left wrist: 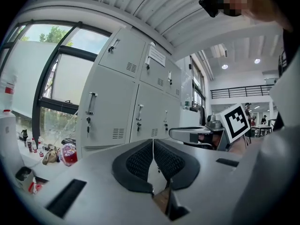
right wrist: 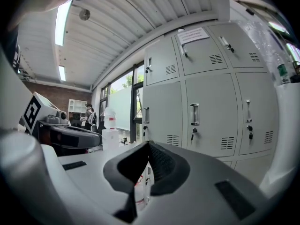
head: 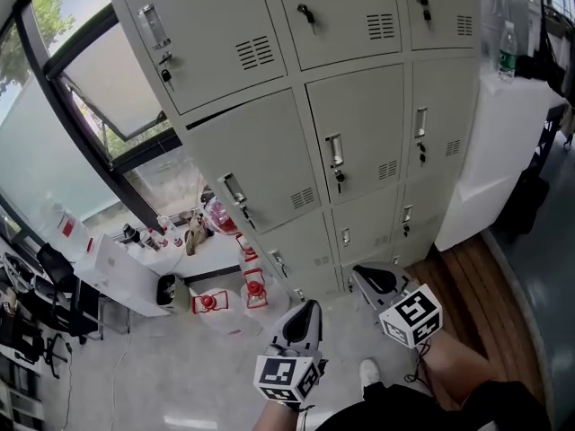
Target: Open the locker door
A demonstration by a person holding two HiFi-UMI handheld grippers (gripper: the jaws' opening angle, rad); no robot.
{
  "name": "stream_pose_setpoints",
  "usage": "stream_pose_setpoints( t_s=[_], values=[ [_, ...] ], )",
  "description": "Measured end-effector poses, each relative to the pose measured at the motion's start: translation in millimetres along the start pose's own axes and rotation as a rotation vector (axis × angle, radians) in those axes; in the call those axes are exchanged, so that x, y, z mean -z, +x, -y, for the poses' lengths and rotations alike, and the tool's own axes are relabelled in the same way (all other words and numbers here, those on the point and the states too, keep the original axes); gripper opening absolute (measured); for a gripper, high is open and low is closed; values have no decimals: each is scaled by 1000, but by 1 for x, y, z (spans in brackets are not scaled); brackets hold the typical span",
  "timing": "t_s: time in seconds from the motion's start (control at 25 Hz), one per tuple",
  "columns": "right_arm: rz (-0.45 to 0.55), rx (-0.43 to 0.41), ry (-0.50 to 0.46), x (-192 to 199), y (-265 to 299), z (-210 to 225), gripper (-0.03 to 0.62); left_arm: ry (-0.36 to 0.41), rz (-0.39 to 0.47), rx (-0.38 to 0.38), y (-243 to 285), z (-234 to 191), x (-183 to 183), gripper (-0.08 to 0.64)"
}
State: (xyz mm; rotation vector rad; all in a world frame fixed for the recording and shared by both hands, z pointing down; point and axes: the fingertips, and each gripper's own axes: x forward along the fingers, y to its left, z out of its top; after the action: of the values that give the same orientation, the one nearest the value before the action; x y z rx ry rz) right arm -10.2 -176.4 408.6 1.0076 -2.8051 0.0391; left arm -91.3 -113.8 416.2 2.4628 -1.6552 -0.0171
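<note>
Two tools lead: left gripper (head: 305, 314) and right gripper (head: 371, 279), both clenched on nothing, hang low side by side, apparently held ready before any reach. Well ahead stands the locker (head: 359, 133), three columns of grey doors, each with a handle (head: 334, 149) and key. Which door is meant is unclear.

clear bottle (head: 508, 50) standing upright on a white bench (head: 503, 142) at far right. window (head: 54, 115) filling the left, trees (head: 45, 12) showing beyond. low white bench (head: 126, 277) below it carrying small bottles (head: 153, 237) and a pink bag (head: 218, 215). red-and-white containers (head: 256, 290) sitting on pale floor (head: 162, 366). wood flooring (head: 472, 281) running along the right.
</note>
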Motion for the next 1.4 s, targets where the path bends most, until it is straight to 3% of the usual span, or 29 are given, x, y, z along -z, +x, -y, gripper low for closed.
stream_pose_setpoints(
  t_s=[0.52,0.96,1.4],
  values=[
    [41,32,32,-17,48,92,54,28,-15,0,78,-5,-15,20],
    [77,26,23,-38,81,124,54,83,-3,-23,100,-10,-38,20],
    [71,141,29,-51,134,154,119,90,-9,37,114,-45,-38,20]
  ],
)
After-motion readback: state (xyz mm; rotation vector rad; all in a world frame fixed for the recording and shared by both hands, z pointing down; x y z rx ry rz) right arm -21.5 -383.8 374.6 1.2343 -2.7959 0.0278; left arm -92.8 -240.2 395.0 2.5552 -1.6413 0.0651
